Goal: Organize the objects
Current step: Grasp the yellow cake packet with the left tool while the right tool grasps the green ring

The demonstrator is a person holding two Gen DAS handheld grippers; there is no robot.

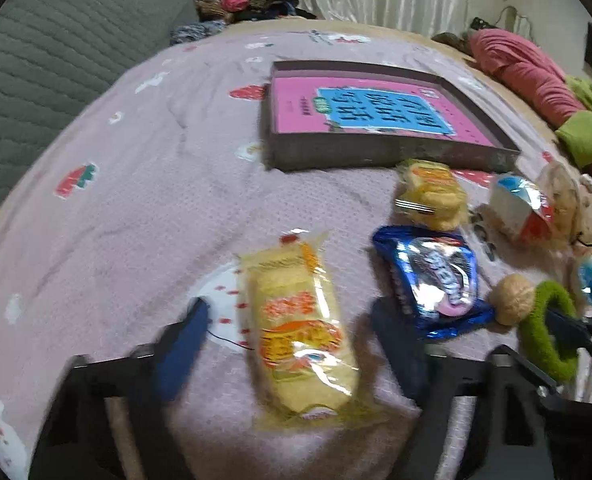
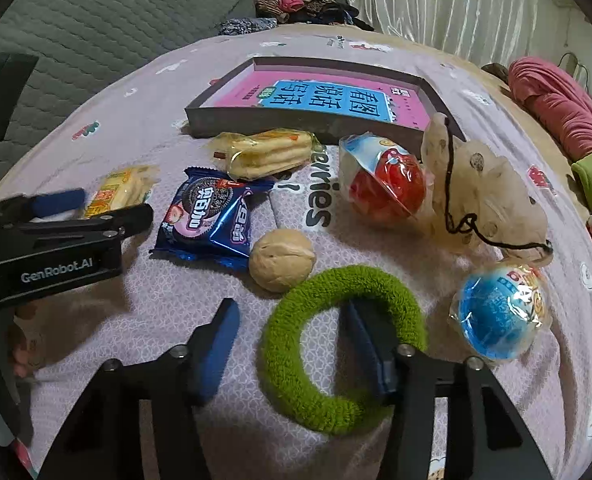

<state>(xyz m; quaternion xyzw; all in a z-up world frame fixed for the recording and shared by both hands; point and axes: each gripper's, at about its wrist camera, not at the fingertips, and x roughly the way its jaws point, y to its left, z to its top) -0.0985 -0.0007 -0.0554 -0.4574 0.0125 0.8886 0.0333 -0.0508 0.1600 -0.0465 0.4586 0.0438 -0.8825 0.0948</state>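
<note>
Basically two grabs lined up at once

So the left gripper (image 1: 287,344) sits down over the yellow snack pack (image 1: 300,332), one blue finger on each side of it. The jaws are partly closed but there's a visible gap to the wrapper on both sides, so nothing is pinched yet. The pack's long axis runs away from the gripper, roughly along the line it points, which means the fingers would close across the narrow width. Good setup.

The right gripper (image 2: 291,344) is at the green ring (image 2: 342,348). Its right finger is inside the hole and its left finger is outside, so the near-left arc of the ring lies between them. Also half closed, and the outer finger looks clear of the fuzz, so no grip there either.

Both things lie on the bed (image 2: 143,308) toward its near edge, with the cookie pack (image 2: 209,220) and walnut (image 2: 281,260) between them. The box (image 2: 320,96) sits further back toward the middle, probably where stuff goes.

Each hand is already on its own target, so the next bit is likely just squeezing shut and lifting.
</note>
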